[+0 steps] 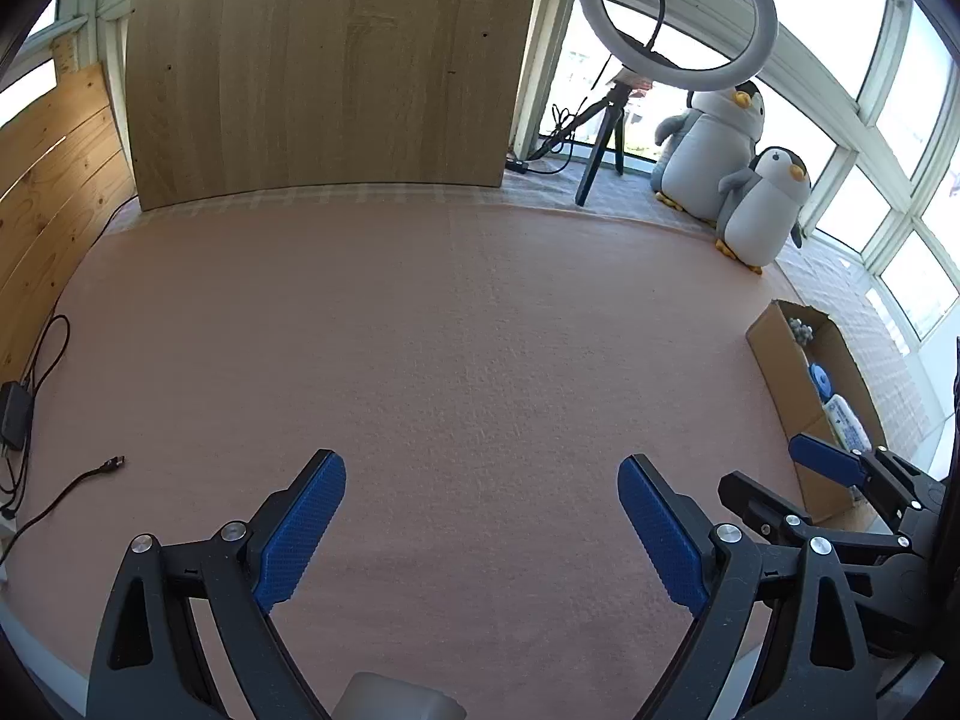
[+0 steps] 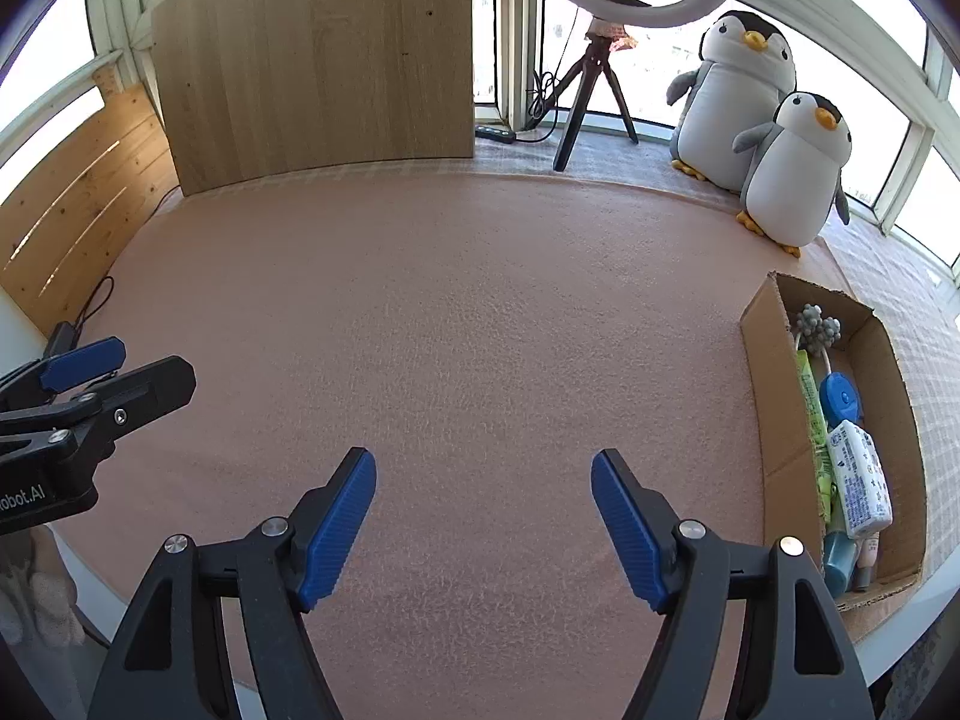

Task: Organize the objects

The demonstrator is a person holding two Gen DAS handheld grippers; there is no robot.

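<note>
A brown cardboard box lies at the right edge of the pink mat. Inside it are a grey bobbly plush, a green packet, a blue round lid, a white printed packet and a teal bottle. My right gripper is open over bare mat, left of the box. My left gripper is open too, with nothing between its fingers. The same box shows at the right in the left wrist view, with the right gripper's blue pad in front of it.
Two penguin plush toys sit at the back right by the windows. A ring light on a tripod stands behind the mat, next to a wooden board. A black cable and charger lie at the mat's left edge.
</note>
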